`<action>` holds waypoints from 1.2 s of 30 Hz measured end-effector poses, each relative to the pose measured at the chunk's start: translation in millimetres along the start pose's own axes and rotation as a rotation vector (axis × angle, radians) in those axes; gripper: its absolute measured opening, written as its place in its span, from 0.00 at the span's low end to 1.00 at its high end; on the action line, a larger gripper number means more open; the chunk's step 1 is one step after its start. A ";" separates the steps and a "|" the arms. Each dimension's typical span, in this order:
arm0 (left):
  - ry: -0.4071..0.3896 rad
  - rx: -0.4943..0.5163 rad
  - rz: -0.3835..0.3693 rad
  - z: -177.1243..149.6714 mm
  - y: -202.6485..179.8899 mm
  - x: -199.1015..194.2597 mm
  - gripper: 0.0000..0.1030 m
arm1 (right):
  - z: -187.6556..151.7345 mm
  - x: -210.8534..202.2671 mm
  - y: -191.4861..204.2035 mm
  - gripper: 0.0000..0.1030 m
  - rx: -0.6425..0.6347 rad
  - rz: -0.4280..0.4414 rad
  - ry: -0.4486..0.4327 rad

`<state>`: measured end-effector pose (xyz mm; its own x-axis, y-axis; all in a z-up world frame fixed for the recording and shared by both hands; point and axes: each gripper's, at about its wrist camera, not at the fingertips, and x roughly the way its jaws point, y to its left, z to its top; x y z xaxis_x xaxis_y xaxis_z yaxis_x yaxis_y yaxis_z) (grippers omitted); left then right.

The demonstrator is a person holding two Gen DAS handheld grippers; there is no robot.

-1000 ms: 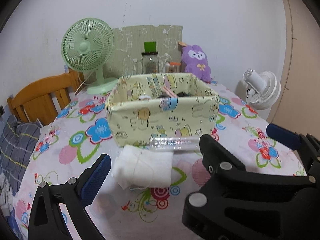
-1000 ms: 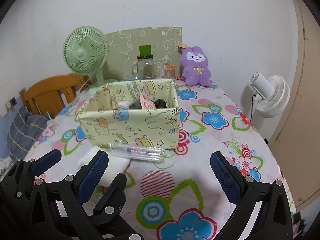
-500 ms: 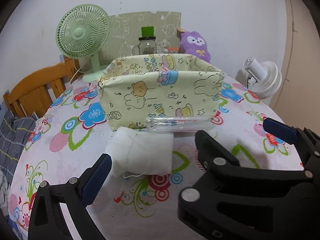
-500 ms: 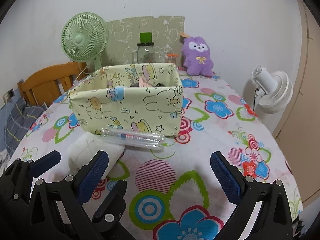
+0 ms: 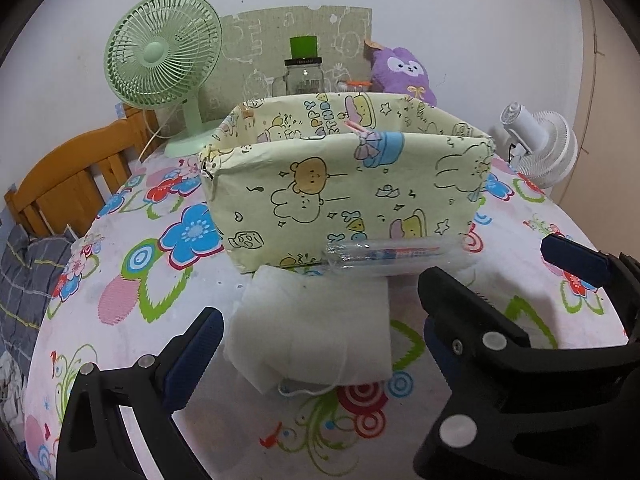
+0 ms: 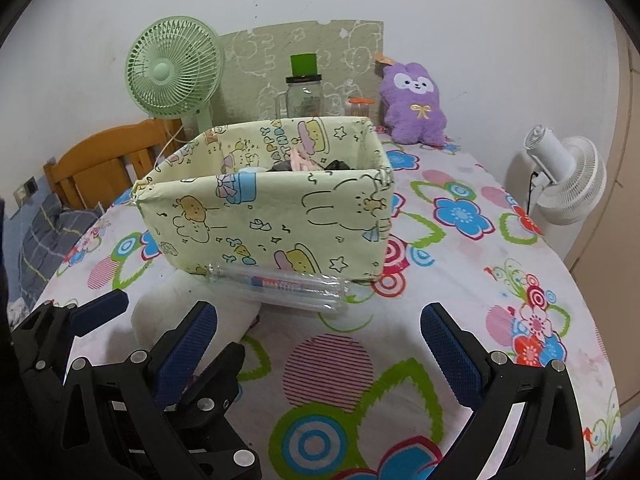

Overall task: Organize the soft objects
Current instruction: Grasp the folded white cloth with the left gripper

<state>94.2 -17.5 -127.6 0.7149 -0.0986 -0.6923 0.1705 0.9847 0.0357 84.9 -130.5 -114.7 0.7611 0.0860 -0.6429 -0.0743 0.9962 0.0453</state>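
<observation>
Both grippers have dropped closer to the table since a second ago, and the cloth now fills more of the left view. It lies folded on the flowered table, touching the box front, a clear tube across its far edge. Left gripper hangs spread wide, a finger on either side of the cloth, likely lining up a pinch. Right gripper is spread too, empty, facing the tube.

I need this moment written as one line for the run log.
left gripper: open, around white cloth | right gripper: open, empty | clear tube: on table before yellow box
</observation>
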 end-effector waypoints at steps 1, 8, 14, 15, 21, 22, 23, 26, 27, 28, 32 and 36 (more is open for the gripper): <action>0.004 0.002 -0.003 1.2 1.1 1.7 0.98 | 1.0 1.1 1.4 1.00 -0.003 0.000 0.000; 0.047 0.010 -0.026 5.5 2.8 17.3 0.98 | 5.5 15.2 5.9 1.00 -0.001 0.004 0.031; 0.072 0.006 -0.016 4.8 3.2 28.5 0.98 | 5.5 29.8 2.6 1.00 0.009 -0.002 0.064; 0.081 0.005 -0.014 4.5 3.8 30.7 0.98 | 5.1 31.4 2.5 1.00 0.009 0.000 0.068; 0.115 -0.005 -0.013 2.8 6.2 36.2 0.85 | 4.5 40.7 2.1 1.00 0.019 0.016 0.099; 0.114 0.000 -0.012 2.5 5.5 35.8 0.83 | 4.4 41.2 2.4 1.00 0.018 0.017 0.101; 0.113 0.004 -0.010 2.2 4.8 35.3 0.82 | 4.0 41.5 2.9 1.00 0.016 0.014 0.102; 0.107 0.015 -0.016 0.9 3.0 33.0 0.76 | 3.0 41.2 3.5 1.00 0.015 0.010 0.104; 0.106 0.019 -0.016 0.3 2.4 31.9 0.76 | 2.8 40.7 3.8 1.00 0.013 0.007 0.103; 0.105 0.021 -0.017 -0.2 2.1 31.1 0.74 | 2.6 40.2 4.4 1.00 0.012 0.005 0.102; 0.102 0.023 0.006 -4.3 2.4 23.3 0.71 | 1.1 37.0 7.6 1.00 0.001 0.003 0.101; 0.098 0.011 0.044 -8.0 11.6 17.1 0.69 | -0.8 31.4 13.6 1.00 -0.018 0.006 0.094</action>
<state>103.0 -6.6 -144.8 0.6521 -0.0403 -0.7570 0.1478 0.9862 0.0749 107.3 -114.2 -134.9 0.6965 0.0894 -0.7119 -0.0905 0.9952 0.0364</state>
